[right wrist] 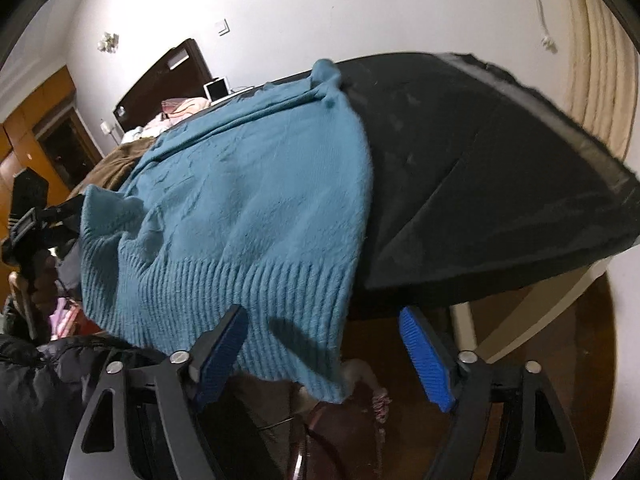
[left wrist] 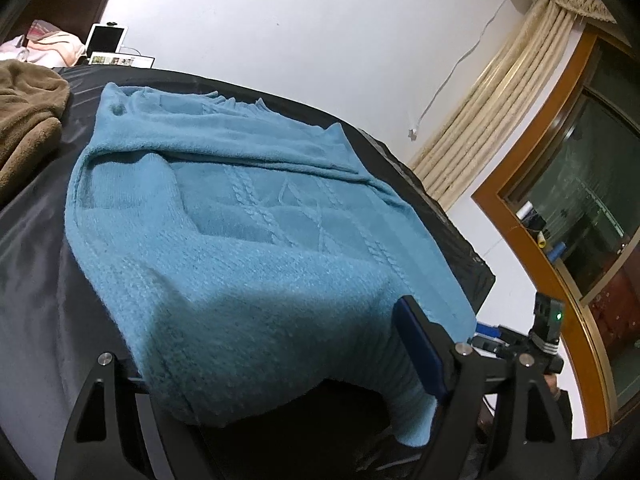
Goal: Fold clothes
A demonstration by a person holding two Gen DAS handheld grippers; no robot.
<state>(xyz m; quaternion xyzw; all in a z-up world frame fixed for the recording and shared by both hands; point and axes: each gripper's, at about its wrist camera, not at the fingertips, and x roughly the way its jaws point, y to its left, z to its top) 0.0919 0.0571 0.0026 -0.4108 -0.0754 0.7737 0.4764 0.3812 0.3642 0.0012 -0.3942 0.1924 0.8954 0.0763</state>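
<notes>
In the left wrist view, a blue knitted sweater (left wrist: 240, 220) is lying on a counter (left wrist: 32, 264) that is covered with black cloth. The sweater has a cable pattern on the front, and a sleeve is folded across the upper part. Its near edge is hanging over the front edge of the counter. A brown blanket (left wrist: 28, 120) is lying at the far left. The left gripper (left wrist: 272, 364) is standing at this hanging edge with its jaws wide open. The sweater is lying between them; the right blue pad is just beside the cloth, and the left pad is hidden behind it, so I cannot tell if it is touching. Nothing is clamped. The right gripper (left wrist: 486, 338) is showing past the sweater's right corner.

In the right wrist view, the ribbed hem (right wrist: 240, 288) is hanging over the counter edge, and one corner is drooping lowest. The black cloth (right wrist: 480, 184) is bare to the right of the sweater. The right gripper (right wrist: 324, 352) is standing with jaws widely apart around this corner. The left pad is just at the ribbing, and the right pad is apart from it. The jaws are not gripping the cloth.
</notes>
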